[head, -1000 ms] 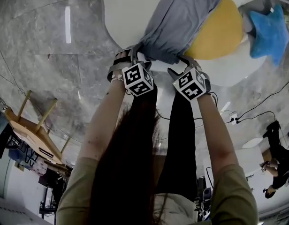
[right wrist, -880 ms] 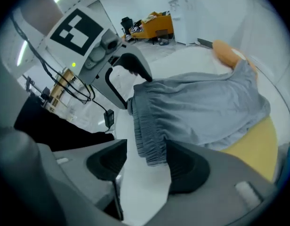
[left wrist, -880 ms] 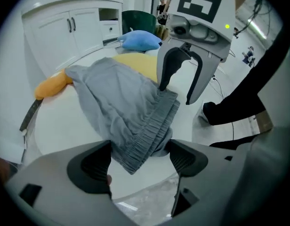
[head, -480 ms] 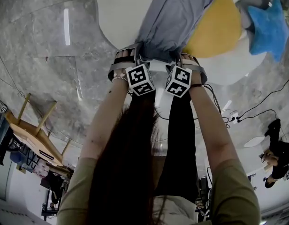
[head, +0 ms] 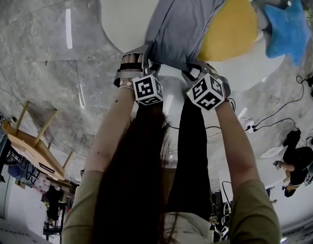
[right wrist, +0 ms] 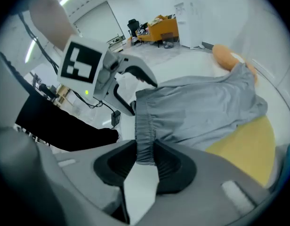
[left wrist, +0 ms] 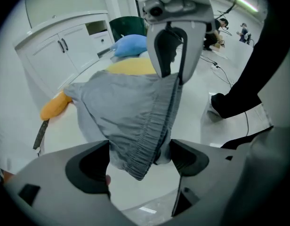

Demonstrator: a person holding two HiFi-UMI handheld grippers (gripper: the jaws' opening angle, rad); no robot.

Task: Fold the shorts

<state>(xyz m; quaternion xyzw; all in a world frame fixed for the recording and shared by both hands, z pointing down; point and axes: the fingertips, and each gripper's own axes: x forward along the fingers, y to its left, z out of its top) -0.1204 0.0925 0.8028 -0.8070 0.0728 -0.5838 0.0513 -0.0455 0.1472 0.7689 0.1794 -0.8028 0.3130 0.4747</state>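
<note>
shorts (head: 184,19) on table (head: 126,14), partly over cushion (head: 232,27)

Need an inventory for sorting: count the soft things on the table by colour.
Grey: 1, shorts
Yellow: 1, cloth
Blue: 1, star
Orange: 1, item
Total: 4

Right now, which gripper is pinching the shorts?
The right gripper: it just closed on the waistband. The left gripper just opened, shorts loose between.
</note>
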